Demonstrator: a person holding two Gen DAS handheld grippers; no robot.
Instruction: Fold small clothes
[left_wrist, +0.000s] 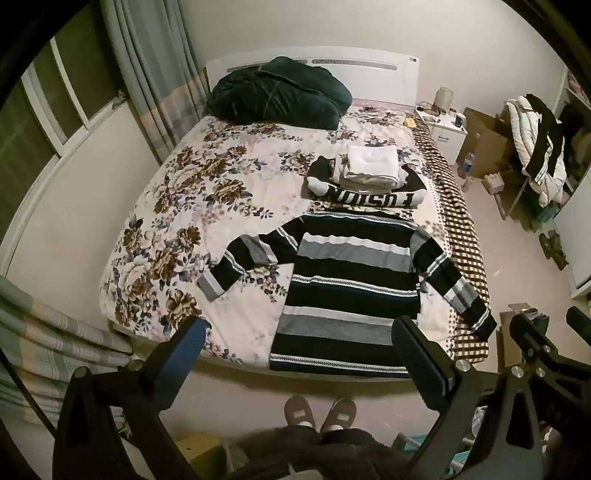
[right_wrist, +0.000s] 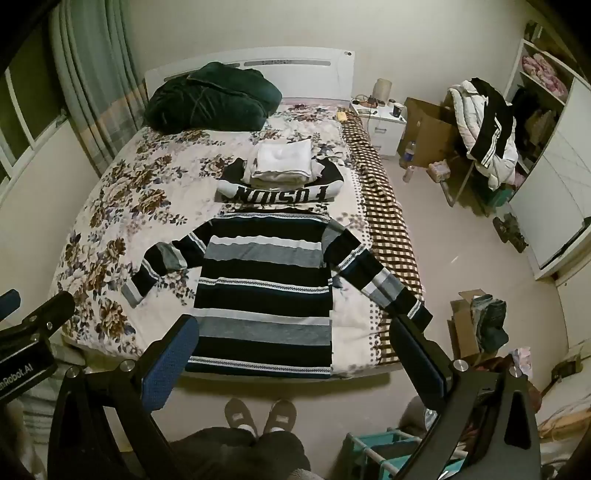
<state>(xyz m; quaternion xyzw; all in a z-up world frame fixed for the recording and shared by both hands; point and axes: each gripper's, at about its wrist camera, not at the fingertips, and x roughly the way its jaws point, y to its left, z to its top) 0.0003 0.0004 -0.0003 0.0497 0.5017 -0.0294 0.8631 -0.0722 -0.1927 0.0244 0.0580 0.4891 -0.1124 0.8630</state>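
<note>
A black, grey and white striped sweater (left_wrist: 351, 280) (right_wrist: 266, 280) lies flat on the floral bed (left_wrist: 207, 192) (right_wrist: 122, 192), hem at the near edge, both sleeves spread outward. Beyond it sits a pile of folded clothes (left_wrist: 369, 173) (right_wrist: 280, 166), white pieces on a black garment with white lettering. My left gripper (left_wrist: 299, 339) hangs open above the hem, nothing between its fingers. My right gripper (right_wrist: 295, 339) is open too, high over the hem and the right cuff, holding nothing. The right gripper's body (left_wrist: 543, 343) shows at the right edge of the left wrist view.
A dark green quilt bundle (left_wrist: 277, 92) (right_wrist: 210, 96) lies by the headboard. A white nightstand (right_wrist: 376, 122), cardboard boxes (right_wrist: 428, 129) and a chair draped with jackets (right_wrist: 487, 133) stand right of the bed. The person's slippered feet (right_wrist: 258, 413) stand at the bed's foot.
</note>
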